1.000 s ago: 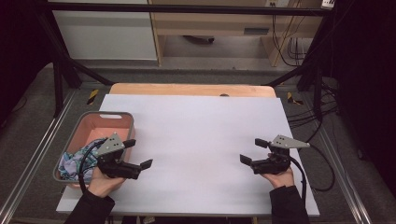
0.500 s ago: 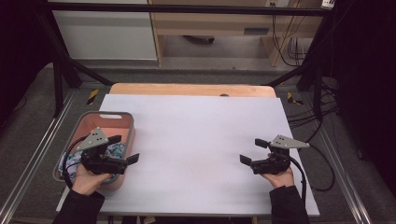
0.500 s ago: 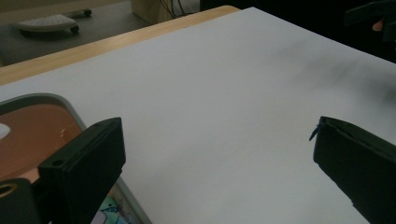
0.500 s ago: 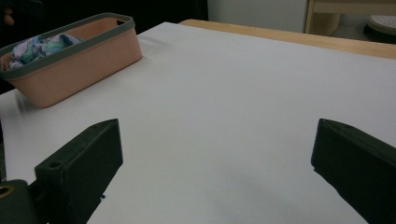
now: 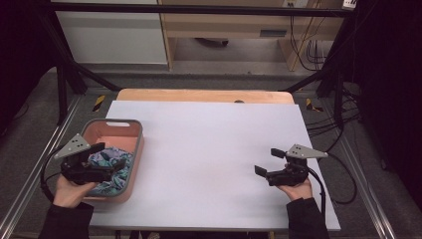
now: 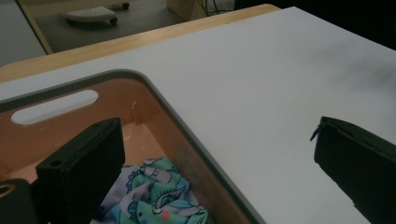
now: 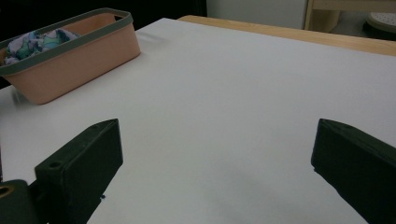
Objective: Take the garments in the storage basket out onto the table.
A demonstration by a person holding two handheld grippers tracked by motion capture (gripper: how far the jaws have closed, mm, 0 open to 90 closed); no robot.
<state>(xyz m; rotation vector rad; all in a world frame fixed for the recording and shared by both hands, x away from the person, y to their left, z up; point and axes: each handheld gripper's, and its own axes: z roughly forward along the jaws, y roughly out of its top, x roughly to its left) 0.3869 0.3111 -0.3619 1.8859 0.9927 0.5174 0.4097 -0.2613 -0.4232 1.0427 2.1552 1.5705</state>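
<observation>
A salmon-coloured basket (image 5: pixel 112 123) with a grey rim stands at the table's left edge. It holds a crumpled patterned cloth (image 5: pixel 121 158) in green, blue and white. My left gripper (image 5: pixel 108 160) hovers open over the basket's near part. In the left gripper view one jaw is above the cloth (image 6: pixel 156 205) and the other is above the white table beyond the basket rim (image 6: pixel 154 88). My right gripper (image 5: pixel 267 162) is open over the bare right side of the table, with nothing between its jaws. From the right gripper view the basket (image 7: pixel 79 51) and cloth (image 7: pixel 37 39) lie far off.
The white table top (image 5: pixel 209 149) has a wooden strip (image 5: pixel 204 95) along its far edge. Black frame posts stand at both sides, and cables (image 5: pixel 343 124) trail on the floor to the right. A cabinet and shelf stand beyond the table.
My left gripper has moved left from above the table to above the basket and cloth. The right gripper has stayed where it was.
</observation>
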